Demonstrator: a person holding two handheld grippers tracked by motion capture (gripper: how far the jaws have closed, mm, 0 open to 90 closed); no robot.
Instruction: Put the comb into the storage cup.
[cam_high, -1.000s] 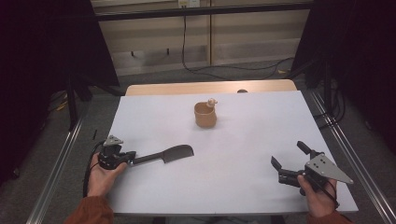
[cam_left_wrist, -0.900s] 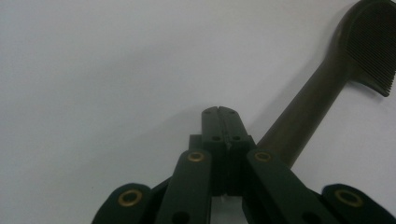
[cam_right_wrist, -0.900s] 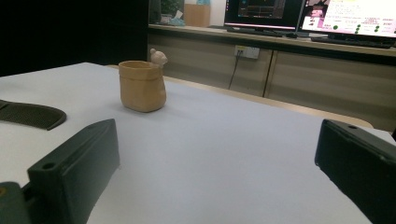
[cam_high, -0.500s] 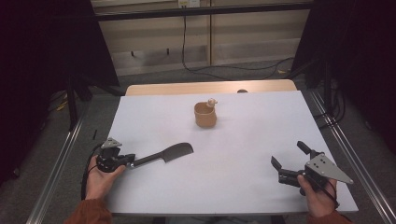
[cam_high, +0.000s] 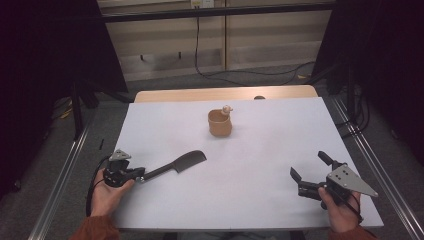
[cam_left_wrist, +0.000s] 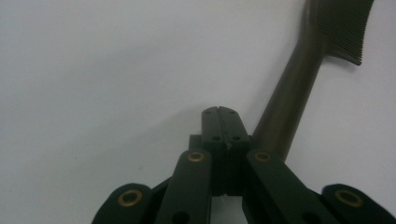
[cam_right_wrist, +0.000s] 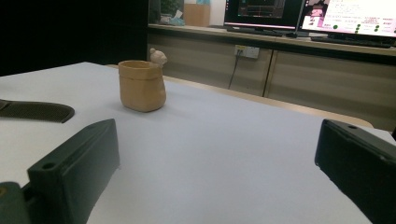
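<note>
One comb (cam_high: 177, 164), dark, lying on the white table (cam_high: 260, 150) at the near left. One tan cup (cam_high: 220, 123) standing far back in the middle, well apart. Two grippers. Left gripper (cam_high: 139, 175) clenched, jaws pressed together, comb handle just beside them; held or not, cannot tell. Right gripper (cam_high: 309, 167) released, jaws wide, nothing between. Fine comb teeth (cam_left_wrist: 343, 28) clear in the left gripper view. Two lit monitors (cam_right_wrist: 345, 18) in the right gripper view.

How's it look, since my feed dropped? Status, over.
Left claw shut, comb handle alongside it, grip unclear. Right claw open, empty. Nothing between comb and cup.
</note>
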